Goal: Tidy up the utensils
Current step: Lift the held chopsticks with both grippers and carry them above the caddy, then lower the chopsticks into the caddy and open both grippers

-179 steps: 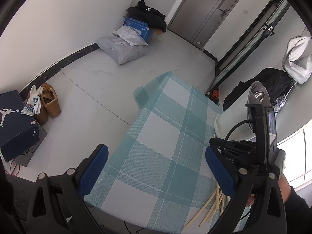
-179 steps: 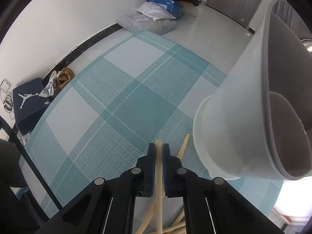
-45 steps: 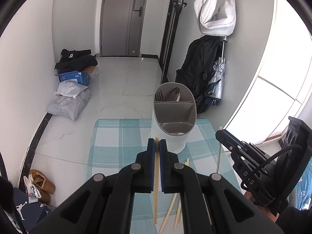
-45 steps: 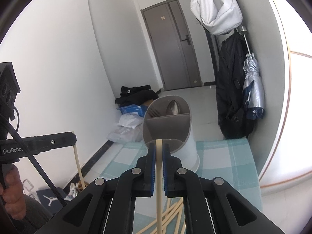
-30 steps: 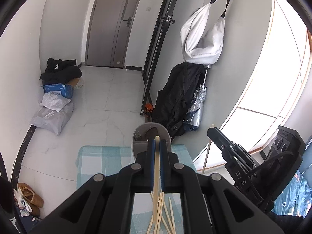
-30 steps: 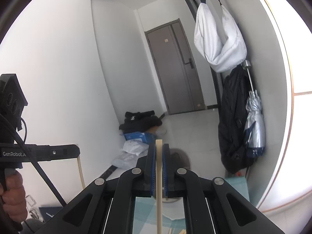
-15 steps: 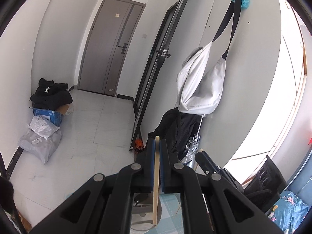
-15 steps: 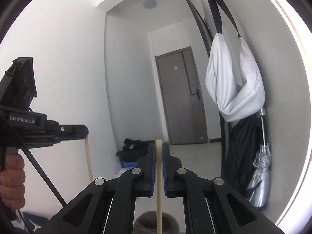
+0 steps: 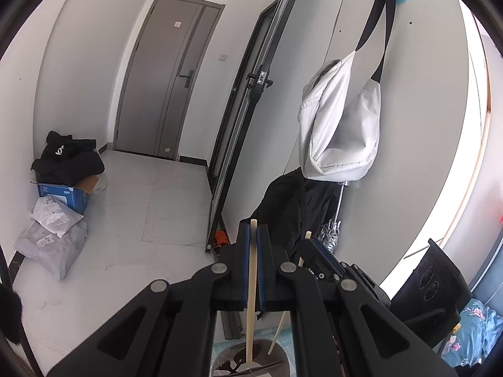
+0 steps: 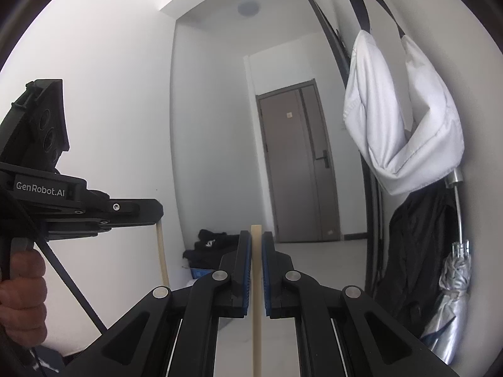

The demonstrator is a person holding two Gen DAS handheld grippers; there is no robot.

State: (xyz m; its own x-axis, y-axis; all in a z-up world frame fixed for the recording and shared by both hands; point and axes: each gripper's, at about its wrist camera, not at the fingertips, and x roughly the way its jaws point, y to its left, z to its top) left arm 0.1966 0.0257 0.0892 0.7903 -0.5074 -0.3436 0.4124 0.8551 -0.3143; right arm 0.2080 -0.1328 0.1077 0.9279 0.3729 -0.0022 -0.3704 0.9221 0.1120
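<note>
left gripper [image 9: 253, 238] w/ black fingers and blue pads is clamped on a pale wooden chopstick [image 9: 251, 298]. the stick hangs near upright, and its lower end reaches into the grey-rimmed round utensil holder [image 9: 276, 353] at the bottom edge of the left wrist view. so the tip looks already inside the rim, though which compartment i can't tell. the holder's dividers are mostly hidden by the fingers.

to do this well: keep the stick vertical, lower it straight, and don't let go until the tip is well down inside. otherwise it'll tip over the rim and back onto the teal check cloth [image 9: 217, 350] (only a sliver shows under the holder).

just to the right, the right gripper [image 10: 256, 248], same black-and-blue build, is pinched on a second pale wooden chopstick [image 10: 256, 298], also upright. in the left wrist view its lower end comes down near the holder's right rim [image 9: 273, 347]. the two grippers sit very close there and the fingers nearly overlap, so i'd stagger the drops, one stick first, then the other, so the tools don't knock together.

the hand on the left tool's handle [image 10: 19, 292] shows at the left edge of the right wrist view. more sticks on the table aren't in view now, so progress is hard to judge. prob mid-task.
</note>
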